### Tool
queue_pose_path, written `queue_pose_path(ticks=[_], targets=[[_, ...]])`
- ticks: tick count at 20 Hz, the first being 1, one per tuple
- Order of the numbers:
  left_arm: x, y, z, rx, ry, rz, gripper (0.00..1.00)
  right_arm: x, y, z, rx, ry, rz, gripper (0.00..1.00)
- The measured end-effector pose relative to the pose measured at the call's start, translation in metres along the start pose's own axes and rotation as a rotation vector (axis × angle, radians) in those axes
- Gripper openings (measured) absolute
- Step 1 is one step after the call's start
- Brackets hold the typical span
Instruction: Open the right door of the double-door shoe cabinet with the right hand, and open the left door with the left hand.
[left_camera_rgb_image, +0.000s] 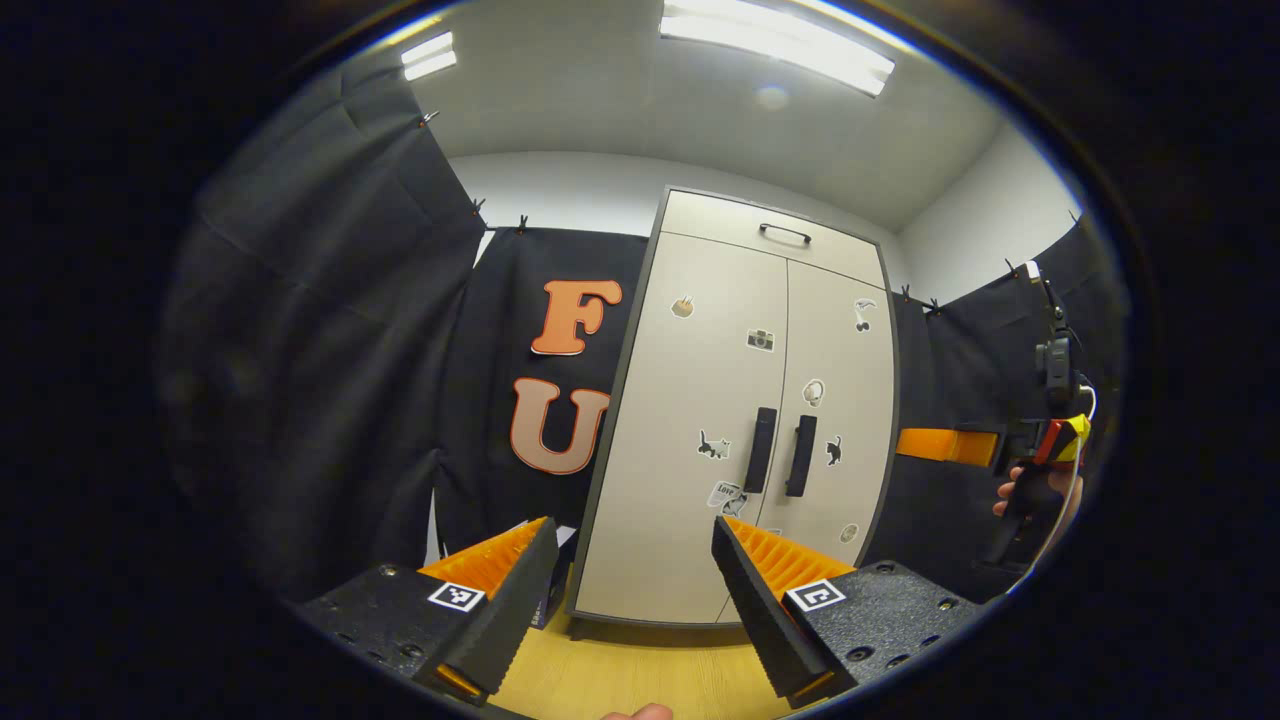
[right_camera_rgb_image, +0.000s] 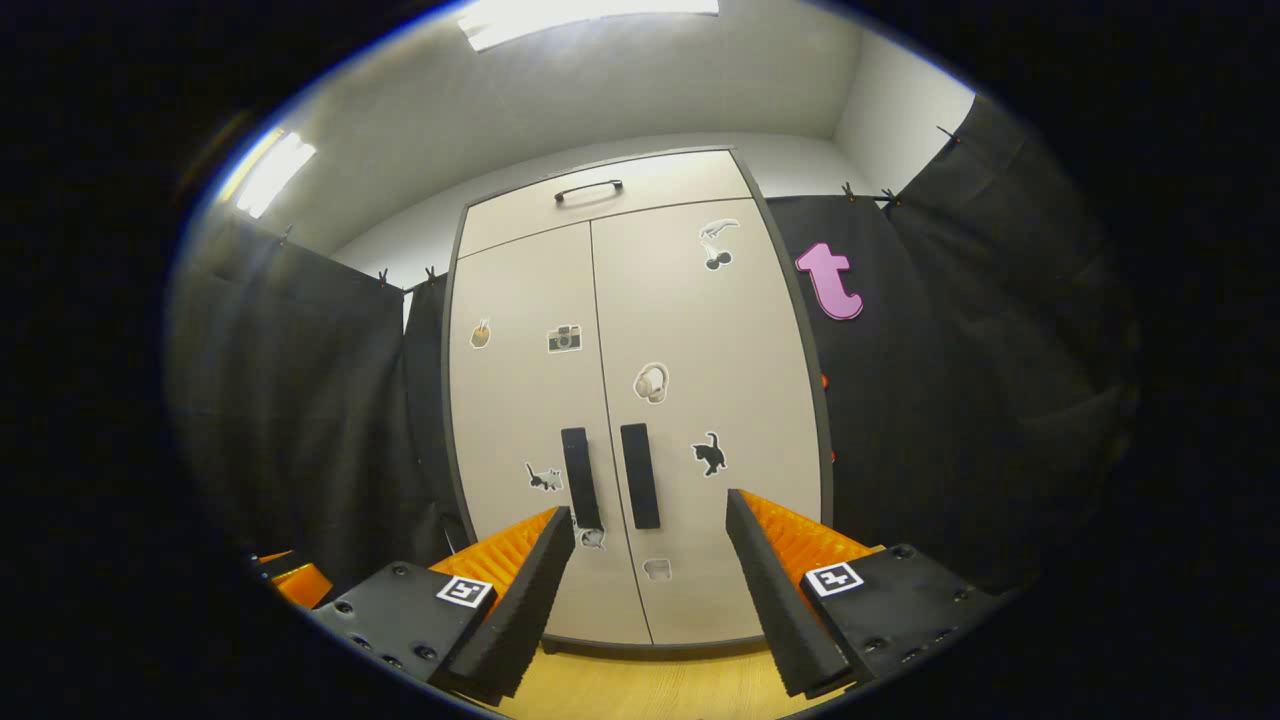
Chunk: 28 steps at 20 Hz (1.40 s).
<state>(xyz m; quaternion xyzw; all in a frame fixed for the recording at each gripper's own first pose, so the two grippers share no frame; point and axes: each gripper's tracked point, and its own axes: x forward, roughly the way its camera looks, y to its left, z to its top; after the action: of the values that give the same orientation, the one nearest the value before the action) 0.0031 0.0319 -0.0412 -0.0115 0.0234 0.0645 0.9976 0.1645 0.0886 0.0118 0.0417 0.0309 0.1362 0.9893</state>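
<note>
A: Where's the tall cream double-door shoe cabinet (right_camera_rgb_image: 630, 400)?
B: Straight ahead of the right gripper (right_camera_rgb_image: 650, 545), well apart, both doors closed; its two black vertical bar handles (right_camera_rgb_image: 610, 478) sit just above that gripper's spread fingers.
A: And the left gripper (left_camera_rgb_image: 635, 560)?
B: Fingers parted, holding nothing; the cabinet lies ahead, slightly to its right.

floor (right_camera_rgb_image: 650, 690): light wood | on it: shoe cabinet (right_camera_rgb_image: 690, 340), standing upright, both doors closed
</note>
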Motion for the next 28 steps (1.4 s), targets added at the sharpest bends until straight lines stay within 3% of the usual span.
queue_pose_path(ticks=[4, 5, 10, 12, 14, 16, 17, 18, 20, 21, 23, 25, 26, 28], targets=[[0.017, 0.005, 0.006, 0.015, -0.028, 0.028, 0.94, 0.077, 0.006, 0.000, 0.011, 0.032, 0.032, 0.98], [0.021, 0.005, 0.006, 0.024, -0.029, 0.038, 0.94, 0.094, 0.003, -0.001, 0.000, 0.031, 0.021, 0.91], [0.044, 0.009, 0.009, 0.039, -0.015, 0.070, 0.92, 0.161, -0.011, -0.024, -0.010, 0.089, -0.025, 0.91], [0.048, 0.013, 0.007, 0.051, -0.014, 0.089, 0.94, 0.172, -0.006, -0.033, -0.002, 0.101, 0.009, 0.95], [0.051, 0.015, 0.004, 0.058, -0.009, 0.106, 0.94, 0.182, -0.008, -0.038, -0.029, 0.090, -0.007, 0.87], [0.055, 0.015, 0.001, 0.063, -0.001, 0.114, 0.94, 0.188, -0.011, -0.044, -0.091, 0.104, -0.019, 0.87], [0.055, 0.014, 0.000, 0.066, 0.002, 0.114, 0.94, 0.189, -0.010, -0.043, -0.109, 0.102, -0.029, 0.80], [0.057, 0.013, 0.000, 0.068, 0.003, 0.117, 0.94, 0.192, -0.010, -0.042, -0.127, 0.083, -0.038, 0.84], [0.059, 0.012, -0.002, 0.068, 0.004, 0.119, 0.94, 0.193, -0.010, -0.043, -0.164, 0.082, -0.051, 0.76], [0.060, 0.010, -0.003, 0.070, 0.000, 0.115, 0.94, 0.189, -0.005, -0.042, -0.169, 0.078, -0.031, 0.82], [0.061, 0.006, -0.005, 0.073, -0.003, 0.104, 0.94, 0.194, 0.005, -0.048, -0.148, 0.081, 0.015, 0.66], [0.059, 0.004, -0.008, 0.068, 0.008, 0.098, 0.94, 0.194, 0.007, -0.050, -0.133, 0.086, 0.023, 0.42], [0.058, 0.004, -0.008, 0.067, 0.010, 0.101, 0.94, 0.194, 0.007, -0.052, -0.130, 0.094, 0.019, 0.44], [0.054, 0.006, -0.007, 0.061, 0.012, 0.106, 0.92, 0.194, 0.007, -0.053, -0.108, 0.105, 0.015, 0.32]])
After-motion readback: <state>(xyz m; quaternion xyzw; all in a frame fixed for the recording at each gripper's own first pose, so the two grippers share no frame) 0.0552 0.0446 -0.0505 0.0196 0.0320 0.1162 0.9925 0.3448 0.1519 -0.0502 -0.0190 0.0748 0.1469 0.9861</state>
